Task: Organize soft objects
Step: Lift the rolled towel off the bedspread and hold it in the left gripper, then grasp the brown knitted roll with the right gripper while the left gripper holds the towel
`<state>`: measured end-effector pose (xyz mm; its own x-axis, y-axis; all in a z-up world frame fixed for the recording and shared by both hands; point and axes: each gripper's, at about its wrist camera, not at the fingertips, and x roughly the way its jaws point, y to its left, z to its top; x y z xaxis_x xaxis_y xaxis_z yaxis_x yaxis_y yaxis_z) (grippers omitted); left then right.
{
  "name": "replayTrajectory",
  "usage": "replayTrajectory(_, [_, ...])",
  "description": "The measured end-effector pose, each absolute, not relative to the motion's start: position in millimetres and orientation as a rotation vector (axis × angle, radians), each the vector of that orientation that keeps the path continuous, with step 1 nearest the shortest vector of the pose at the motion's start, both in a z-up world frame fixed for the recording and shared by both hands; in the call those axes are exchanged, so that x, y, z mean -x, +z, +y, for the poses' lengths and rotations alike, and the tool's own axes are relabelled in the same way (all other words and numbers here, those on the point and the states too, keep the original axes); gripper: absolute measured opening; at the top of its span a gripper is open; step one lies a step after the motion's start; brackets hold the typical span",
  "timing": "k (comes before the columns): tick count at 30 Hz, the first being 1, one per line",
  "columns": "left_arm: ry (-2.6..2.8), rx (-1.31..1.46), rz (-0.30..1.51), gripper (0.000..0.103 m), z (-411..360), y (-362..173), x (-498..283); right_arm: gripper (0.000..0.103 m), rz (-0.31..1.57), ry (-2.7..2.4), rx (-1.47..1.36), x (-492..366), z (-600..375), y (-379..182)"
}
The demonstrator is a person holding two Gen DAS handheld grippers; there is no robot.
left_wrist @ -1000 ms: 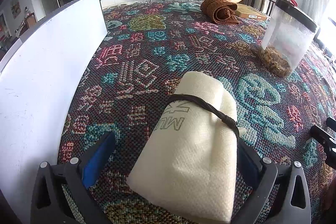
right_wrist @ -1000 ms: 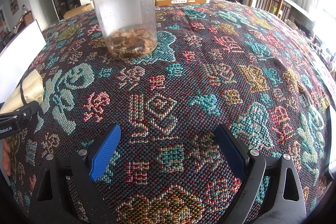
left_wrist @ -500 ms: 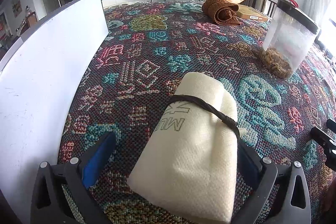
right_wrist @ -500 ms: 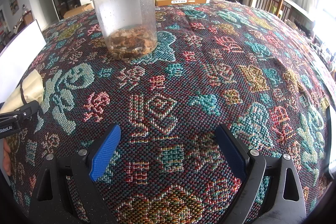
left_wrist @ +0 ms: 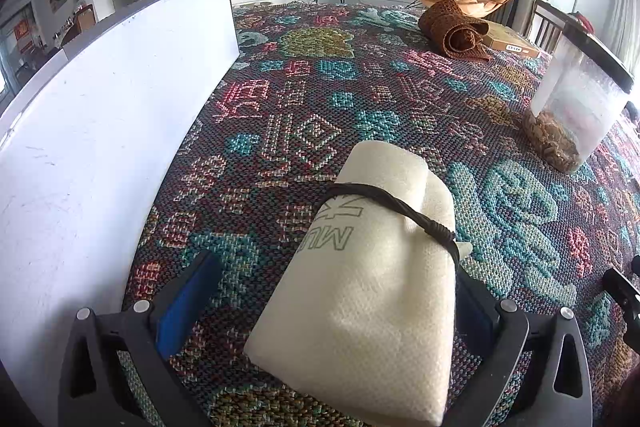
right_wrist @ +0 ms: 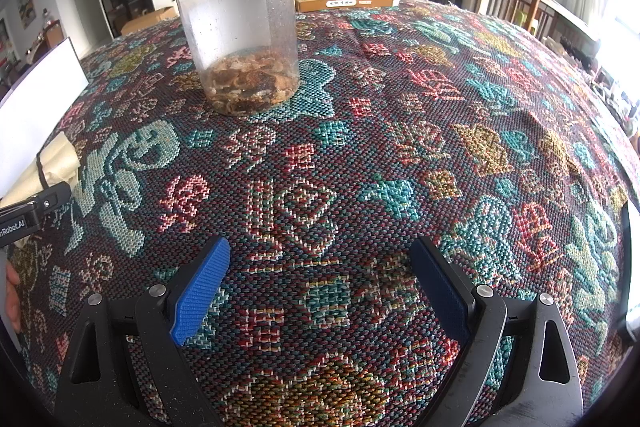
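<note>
A living room lies behind a table spread with a patterned woven cloth (right_wrist: 400, 147). A white board (left_wrist: 100, 131) stands along the cloth's left edge. A lidded clear jar (right_wrist: 240, 35) stands mid-cloth, out of the way. The cream rolled towel (left_wrist: 372, 287), bound by 1 dark cord, lies left of the jar between the spread left gripper (left_wrist: 332, 311), likely positioned for gripping. The right gripper (right_wrist: 320, 287) hovers spread, empty, near the jar.

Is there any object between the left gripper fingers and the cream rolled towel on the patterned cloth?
Nothing visible. The cream rolled towel already lies between the open fingers of the left gripper, with bare patterned cloth on its left side.
</note>
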<state>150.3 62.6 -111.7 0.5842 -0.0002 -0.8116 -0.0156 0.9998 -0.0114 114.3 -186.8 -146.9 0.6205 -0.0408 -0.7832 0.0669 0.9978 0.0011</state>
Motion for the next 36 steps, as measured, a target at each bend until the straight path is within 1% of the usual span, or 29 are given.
replayTrajectory(15, [0.008,0.017,0.947,0.103,62,-112,-150,0.094,0.898,-0.060,-0.035,-115,-185,-147])
replayTrajectory(18, [0.008,0.017,0.947,0.103,62,-112,-150,0.092,0.869,-0.045,-0.089,-108,-194,-143])
replayTrajectory(21, [0.008,0.017,0.947,0.103,62,-111,-150,0.092,0.776,-0.057,-0.174,-92,-215,-119])
replayTrajectory(24, [0.008,0.017,0.947,0.103,62,-111,-150,0.092,0.674,-0.054,-0.150,-97,-228,-63])
replayTrajectory(27, [0.008,0.017,0.947,0.103,62,-112,-150,0.092,0.670,0.019,-0.080,-140,-220,6])
replayTrajectory(30, [0.008,0.017,0.947,0.103,62,-112,-150,0.092,0.778,0.121,0.046,-208,-182,47])
replayTrajectory(33, [0.008,0.017,0.947,0.103,62,-112,-150,0.092,0.903,0.158,0.070,-283,-150,53])
replayTrajectory(36, [0.008,0.017,0.947,0.103,62,-112,-150,0.092,1.041,0.180,0.030,-348,-123,35])
